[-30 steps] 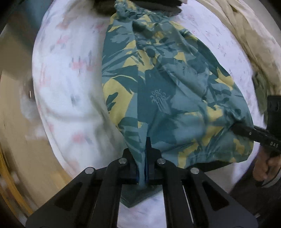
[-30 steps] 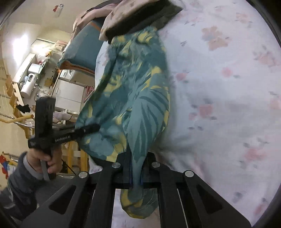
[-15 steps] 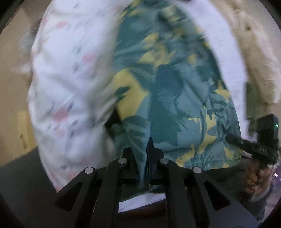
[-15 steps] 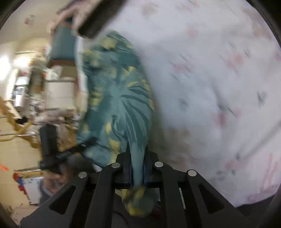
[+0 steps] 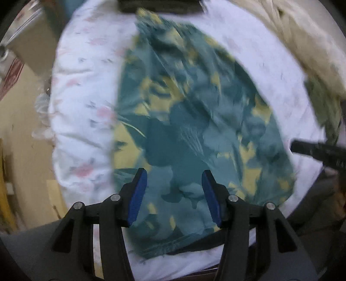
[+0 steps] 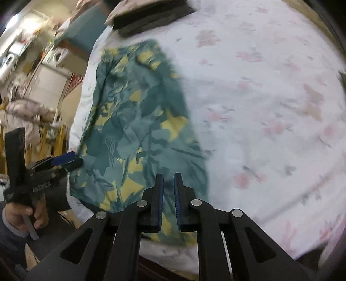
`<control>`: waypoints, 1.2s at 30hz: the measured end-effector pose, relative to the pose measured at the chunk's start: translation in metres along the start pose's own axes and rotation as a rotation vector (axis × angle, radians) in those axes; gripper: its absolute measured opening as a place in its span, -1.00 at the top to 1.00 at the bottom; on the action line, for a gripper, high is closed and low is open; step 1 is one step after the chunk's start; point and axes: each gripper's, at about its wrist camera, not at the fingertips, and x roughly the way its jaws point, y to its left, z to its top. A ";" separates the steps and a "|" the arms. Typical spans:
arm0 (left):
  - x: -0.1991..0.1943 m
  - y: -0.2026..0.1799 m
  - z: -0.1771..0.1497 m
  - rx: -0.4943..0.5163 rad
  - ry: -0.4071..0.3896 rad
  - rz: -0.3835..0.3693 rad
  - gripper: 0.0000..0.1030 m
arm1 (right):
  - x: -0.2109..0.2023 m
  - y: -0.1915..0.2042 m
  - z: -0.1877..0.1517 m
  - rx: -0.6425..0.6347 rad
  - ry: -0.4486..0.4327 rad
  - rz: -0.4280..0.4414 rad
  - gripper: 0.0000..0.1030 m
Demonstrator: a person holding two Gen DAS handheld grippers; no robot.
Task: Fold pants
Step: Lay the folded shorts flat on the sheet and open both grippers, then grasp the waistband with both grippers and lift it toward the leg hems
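Pants [image 5: 194,121] now lie flat on the bed [image 5: 82,121]; we spread the left gripper [image 5: 174,190], jaws opening, cloth released; right gripper [image 6: 168,192] barely parted, pinching nothing.

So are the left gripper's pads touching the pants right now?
Apart. In the left wrist view the left gripper is opening, blue pads clear of the pants lying flat below.

The teal-and-yellow leaf-print pants [image 5: 194,121] smear with motion blur toward twelve o'clock. The dark folded slab [image 5: 160,5] is cut off by the top edge, and the cluttered room [image 6: 32,71] at nine o'clock blurs beyond reading.
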 end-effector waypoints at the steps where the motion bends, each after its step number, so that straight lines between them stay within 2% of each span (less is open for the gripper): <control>1: 0.014 -0.003 -0.003 0.007 0.045 0.018 0.09 | 0.017 -0.002 -0.001 -0.002 0.042 -0.022 0.78; 4: 0.036 -0.004 -0.018 0.016 0.128 0.055 0.09 | 0.055 -0.007 -0.011 -0.019 0.147 -0.109 0.78; 6: 0.035 -0.006 -0.030 0.027 0.153 0.053 0.08 | 0.069 -0.011 -0.021 -0.012 0.219 -0.109 0.84; 9: 0.033 -0.001 -0.041 0.027 0.210 0.022 0.08 | 0.066 -0.013 -0.034 -0.011 0.268 -0.110 0.84; 12: 0.019 0.007 -0.051 -0.011 0.228 0.014 0.08 | 0.059 -0.018 -0.043 -0.008 0.319 -0.104 0.81; 15: -0.009 0.018 -0.037 -0.078 0.133 -0.031 0.07 | 0.039 -0.015 -0.034 -0.021 0.261 -0.085 0.76; 16: -0.022 0.020 -0.027 -0.083 0.080 -0.025 0.01 | 0.027 -0.011 -0.024 -0.029 0.201 -0.047 0.76; 17: -0.028 0.023 -0.020 -0.082 0.050 -0.014 -0.13 | 0.018 -0.008 -0.015 -0.039 0.152 -0.028 0.72; 19: -0.046 0.028 -0.005 -0.094 -0.033 0.018 -0.27 | -0.001 0.000 0.006 -0.068 0.041 -0.027 0.37; 20: -0.053 0.031 0.004 -0.105 -0.060 0.020 -0.29 | -0.008 0.004 0.015 -0.078 -0.004 -0.024 -0.04; 21: -0.056 0.032 0.009 -0.110 -0.067 0.016 -0.29 | -0.015 0.008 0.025 -0.083 -0.045 -0.011 -0.22; 23: -0.051 0.055 0.048 -0.130 -0.082 -0.015 -0.29 | -0.023 0.014 0.041 -0.098 -0.108 0.017 -0.22; 26: -0.045 0.067 0.093 -0.167 -0.127 -0.049 -0.29 | -0.018 0.022 0.070 -0.106 -0.155 0.069 -0.22; 28: -0.043 0.080 0.120 -0.156 -0.151 -0.046 -0.29 | -0.009 0.019 0.097 -0.091 -0.157 0.112 -0.22; 33: -0.014 0.097 0.176 -0.091 -0.119 -0.018 -0.27 | 0.013 0.012 0.153 -0.083 -0.148 0.126 -0.21; 36: 0.006 0.100 0.199 -0.067 -0.095 -0.087 -0.26 | 0.026 0.004 0.183 -0.061 -0.128 0.145 -0.21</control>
